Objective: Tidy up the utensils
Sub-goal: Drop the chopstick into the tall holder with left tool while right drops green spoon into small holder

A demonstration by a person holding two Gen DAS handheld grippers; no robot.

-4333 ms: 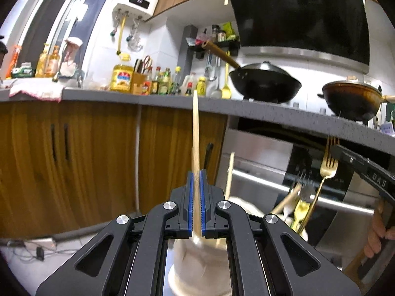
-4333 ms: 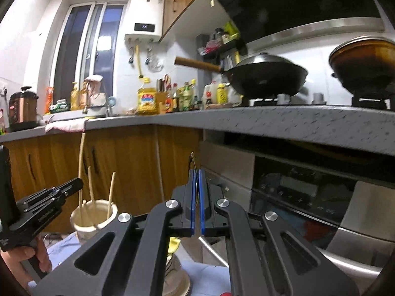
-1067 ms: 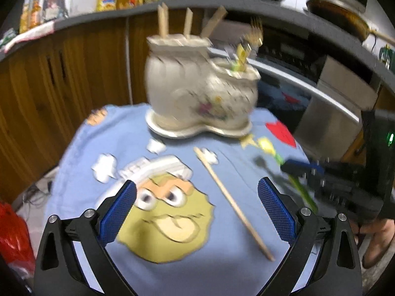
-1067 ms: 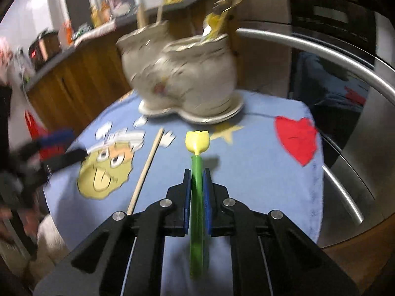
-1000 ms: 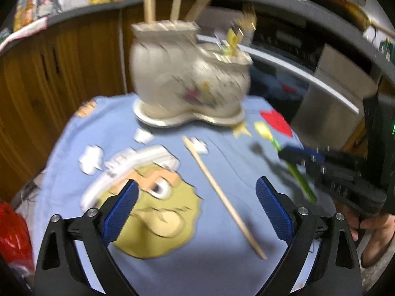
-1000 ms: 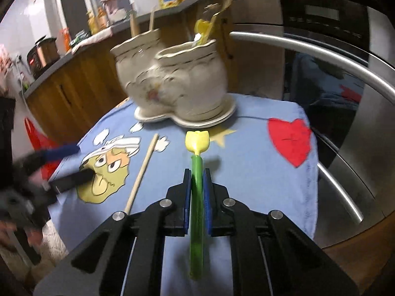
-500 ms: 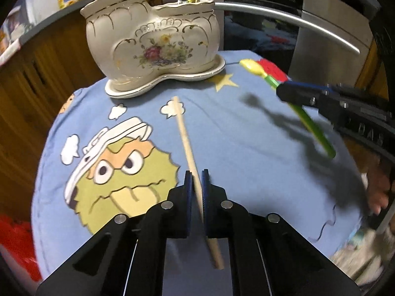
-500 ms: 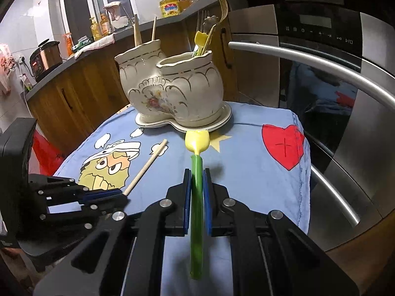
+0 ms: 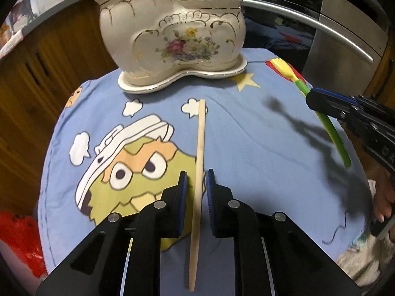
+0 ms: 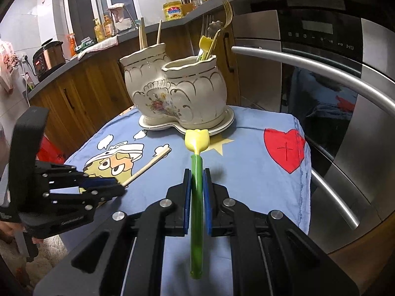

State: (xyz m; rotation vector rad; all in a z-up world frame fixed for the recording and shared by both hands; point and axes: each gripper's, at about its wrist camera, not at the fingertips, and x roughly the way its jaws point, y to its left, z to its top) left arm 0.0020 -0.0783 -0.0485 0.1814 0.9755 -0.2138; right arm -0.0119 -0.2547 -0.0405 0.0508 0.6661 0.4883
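Now left hand-held gripper (image 9: 196, 185) has parted slightly around chopstick (image 9: 198, 157).

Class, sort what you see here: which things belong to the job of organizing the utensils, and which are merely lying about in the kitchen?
Belonging to the job:
wooden chopstick, between the left gripper
green-handled spoon, in the right gripper
ceramic holder

Just lying about:
cartoon cloth
oil bottle
rice cooker
oven

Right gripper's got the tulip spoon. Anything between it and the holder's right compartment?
Nothing visible. The right gripper holds the tulip spoon clear of the cloth, with open space up to the ceramic holder. Forks and another spoon already crowd that compartment.
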